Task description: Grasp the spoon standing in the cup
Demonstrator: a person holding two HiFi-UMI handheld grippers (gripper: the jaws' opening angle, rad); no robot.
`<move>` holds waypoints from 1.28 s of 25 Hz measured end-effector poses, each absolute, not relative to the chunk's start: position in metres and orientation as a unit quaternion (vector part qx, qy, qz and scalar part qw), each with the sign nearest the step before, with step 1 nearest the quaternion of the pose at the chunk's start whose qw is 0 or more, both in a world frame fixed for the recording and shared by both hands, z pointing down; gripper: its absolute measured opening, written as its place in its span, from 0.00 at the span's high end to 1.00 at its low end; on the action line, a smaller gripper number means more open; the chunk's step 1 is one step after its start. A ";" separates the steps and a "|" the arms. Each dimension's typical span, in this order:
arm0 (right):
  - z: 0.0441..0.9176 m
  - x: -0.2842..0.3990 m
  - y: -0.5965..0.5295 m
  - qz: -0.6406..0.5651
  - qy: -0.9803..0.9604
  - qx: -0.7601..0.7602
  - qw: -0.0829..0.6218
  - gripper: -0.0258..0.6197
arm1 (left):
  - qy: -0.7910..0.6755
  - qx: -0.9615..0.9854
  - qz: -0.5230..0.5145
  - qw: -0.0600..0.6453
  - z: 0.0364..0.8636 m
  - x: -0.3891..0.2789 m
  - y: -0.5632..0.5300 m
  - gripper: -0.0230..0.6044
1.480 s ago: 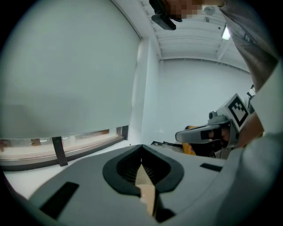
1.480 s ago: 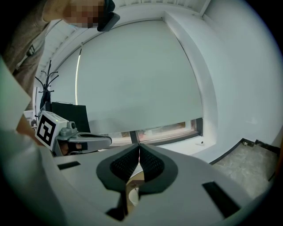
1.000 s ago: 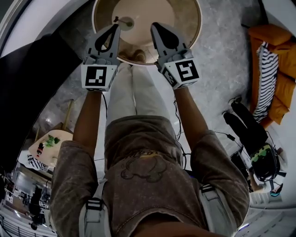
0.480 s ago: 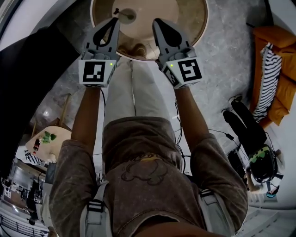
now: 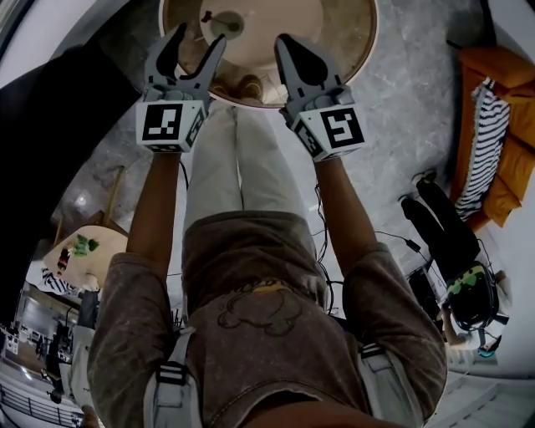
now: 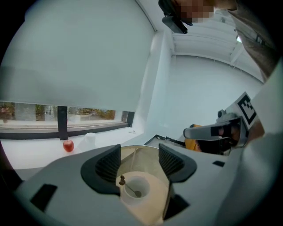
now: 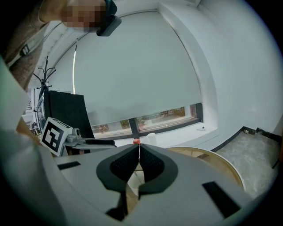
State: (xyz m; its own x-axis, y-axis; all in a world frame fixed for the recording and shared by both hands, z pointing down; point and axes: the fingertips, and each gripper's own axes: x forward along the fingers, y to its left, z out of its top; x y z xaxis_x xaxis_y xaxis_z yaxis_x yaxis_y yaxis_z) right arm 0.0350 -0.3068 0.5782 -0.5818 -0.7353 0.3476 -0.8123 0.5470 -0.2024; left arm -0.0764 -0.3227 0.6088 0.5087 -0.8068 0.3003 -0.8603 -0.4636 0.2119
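Left gripper (image 6: 139, 152): the jaws were held wide apart, having just been opening; nothing was pressed by the pads.
Right gripper (image 7: 138, 152): the jaws were closed together, tip to tip, with nothing held.
Cup (image 6: 140, 182): white, set upright on the round table (image 5: 347, 33), on its pale inner disc toward the left edge, framed in the left jaws' gap.
Spoon (image 6: 129, 187): left leaning in the cup, its handle knob at the left rim, untouched.

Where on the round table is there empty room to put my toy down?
The table looks bare across its middle and right side, from the cup over to the right rim. The left side is the crowded bit: the cup stands there with the spoon in it.
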 end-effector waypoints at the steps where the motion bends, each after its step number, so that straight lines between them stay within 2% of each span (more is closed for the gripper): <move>1: 0.579 0.036 -0.306 0.175 -0.872 0.444 0.112 0.93 | -0.487 0.852 0.079 0.175 0.610 -0.075 -0.323 0.54; 14: 0.592 0.042 -0.309 0.184 -0.869 0.445 0.115 0.93 | -0.487 0.836 0.115 0.226 0.673 -0.080 -0.343 0.56; 32: 0.610 0.051 -0.305 0.200 -0.867 0.438 0.132 0.93 | -0.491 0.802 0.161 0.299 0.768 -0.074 -0.366 0.66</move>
State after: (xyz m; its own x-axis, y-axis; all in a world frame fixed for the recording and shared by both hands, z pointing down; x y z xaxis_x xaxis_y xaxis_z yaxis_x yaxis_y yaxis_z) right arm 0.0510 -0.3047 0.6102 -0.5816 -0.7062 0.4038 -0.8117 0.5365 -0.2308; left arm -0.0744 -0.3661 0.7684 0.4668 -0.6910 0.5519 -0.8837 -0.3397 0.3221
